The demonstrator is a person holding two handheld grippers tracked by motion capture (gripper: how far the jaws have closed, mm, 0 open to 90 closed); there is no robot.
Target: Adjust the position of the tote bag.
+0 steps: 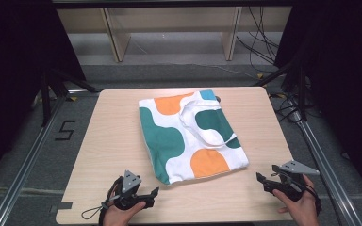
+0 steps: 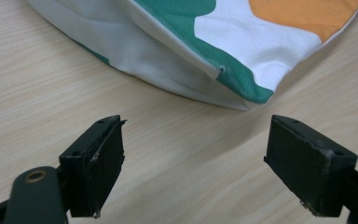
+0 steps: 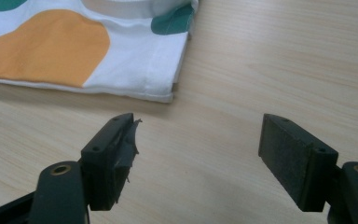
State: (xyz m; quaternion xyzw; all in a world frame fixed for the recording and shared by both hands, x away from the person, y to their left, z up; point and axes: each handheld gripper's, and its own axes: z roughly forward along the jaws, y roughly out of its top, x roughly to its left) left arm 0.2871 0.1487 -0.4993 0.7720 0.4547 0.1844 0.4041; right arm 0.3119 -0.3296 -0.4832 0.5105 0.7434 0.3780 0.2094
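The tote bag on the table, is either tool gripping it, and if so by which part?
Neither. The left tool and right tool both stand open above bare table, just short of the tote bag, which lies flat and untouched.

Light wooden bench (image 1: pixel 113 141) in the middle, pale and smooth. Behind it, a wooden shelf (image 1: pixel 169 28) against the wall and black cables (image 1: pixel 259 42) on the grey floor (image 1: pixel 169 70). Black number five (image 1: pixel 65 130) marked at left.
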